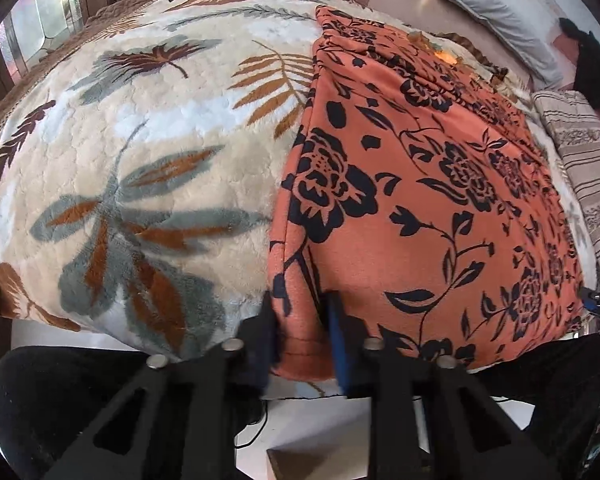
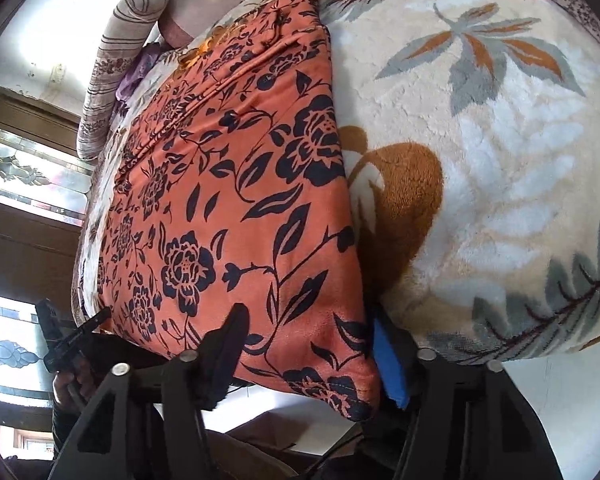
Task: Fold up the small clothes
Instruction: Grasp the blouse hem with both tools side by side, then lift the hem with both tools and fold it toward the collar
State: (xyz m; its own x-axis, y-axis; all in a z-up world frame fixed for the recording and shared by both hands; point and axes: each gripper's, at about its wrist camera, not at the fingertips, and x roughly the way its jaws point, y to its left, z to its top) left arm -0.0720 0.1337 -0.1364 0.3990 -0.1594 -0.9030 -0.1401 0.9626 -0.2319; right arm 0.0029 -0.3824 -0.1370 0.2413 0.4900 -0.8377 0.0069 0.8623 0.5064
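Note:
An orange garment (image 1: 420, 184) with a black flower print lies flat on a plush cream blanket (image 1: 140, 152) with leaf patterns. My left gripper (image 1: 302, 340) is at the garment's near left corner, and its fingers stand on either side of the cloth hem. In the right wrist view the same garment (image 2: 228, 200) stretches away from me. My right gripper (image 2: 308, 356) straddles its near right corner, the jaws wide, with cloth between them. The other gripper (image 2: 72, 340) shows at the left edge of that view.
The blanket (image 2: 480, 160) covers a bed. A striped bolster (image 1: 588, 184) lies at the right, a grey pillow (image 1: 496, 12) at the back. The striped bolster (image 2: 116, 68) also shows far left in the right wrist view. A white floor lies below the bed's edge.

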